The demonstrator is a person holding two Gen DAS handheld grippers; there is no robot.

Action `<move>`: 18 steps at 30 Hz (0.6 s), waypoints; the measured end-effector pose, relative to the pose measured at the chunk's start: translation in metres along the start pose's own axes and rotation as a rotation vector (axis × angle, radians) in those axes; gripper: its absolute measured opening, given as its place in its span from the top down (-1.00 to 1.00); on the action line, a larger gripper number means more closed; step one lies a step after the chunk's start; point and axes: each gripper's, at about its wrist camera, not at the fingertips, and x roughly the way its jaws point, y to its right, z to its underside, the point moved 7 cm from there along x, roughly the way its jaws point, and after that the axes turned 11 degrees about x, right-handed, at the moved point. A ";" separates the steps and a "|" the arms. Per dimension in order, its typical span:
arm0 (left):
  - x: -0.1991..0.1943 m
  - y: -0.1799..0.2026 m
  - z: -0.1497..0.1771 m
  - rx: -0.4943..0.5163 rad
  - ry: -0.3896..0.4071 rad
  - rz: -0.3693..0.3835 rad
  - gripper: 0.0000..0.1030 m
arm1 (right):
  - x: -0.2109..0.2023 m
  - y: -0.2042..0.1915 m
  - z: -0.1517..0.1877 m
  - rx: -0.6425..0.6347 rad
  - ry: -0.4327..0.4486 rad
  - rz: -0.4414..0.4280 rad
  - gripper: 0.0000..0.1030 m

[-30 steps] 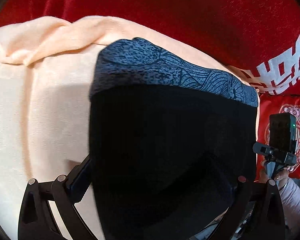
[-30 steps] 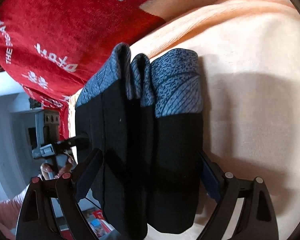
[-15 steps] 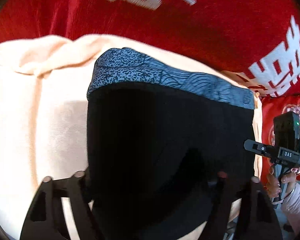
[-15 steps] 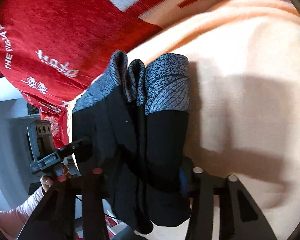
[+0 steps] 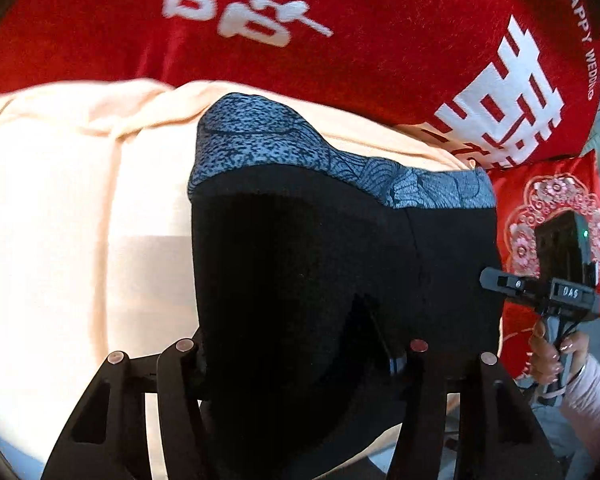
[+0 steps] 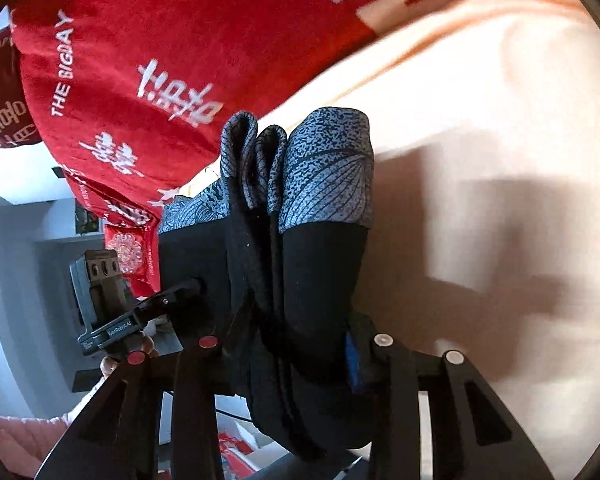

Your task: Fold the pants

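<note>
Bedding is filling most of both views: a pale peach blanket (image 5: 80,220) is covering the left and centre of the left wrist frame, and a red blanket (image 5: 340,32) with white characters is spanning the top edge. At the right edge a red embroidered cushion (image 5: 540,200) is lying against grey room background. The pants (image 5: 320,280), black with a grey patterned waistband, are sitting at frame centre, bunched over the peach blanket. The left gripper (image 5: 300,360) is clamping the black fabric at the bottom centre, its jaws having just been closing, cloth between them. At the lower right a hand (image 5: 548,348) is holding the other tool.

In the right wrist view, grey walls and shelving are showing at the left edge. The right gripper (image 6: 288,344) is pinching a folded bundle of the pants (image 6: 300,260) at bottom centre, jaws likewise having just been closing on cloth. Peach blanket (image 6: 500,160) is occupying the right half, carrying hard shadows.
</note>
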 end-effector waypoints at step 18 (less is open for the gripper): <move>0.013 -0.084 0.091 -0.106 -0.035 -0.052 -0.84 | 0.055 0.039 0.062 0.052 0.041 0.148 -0.20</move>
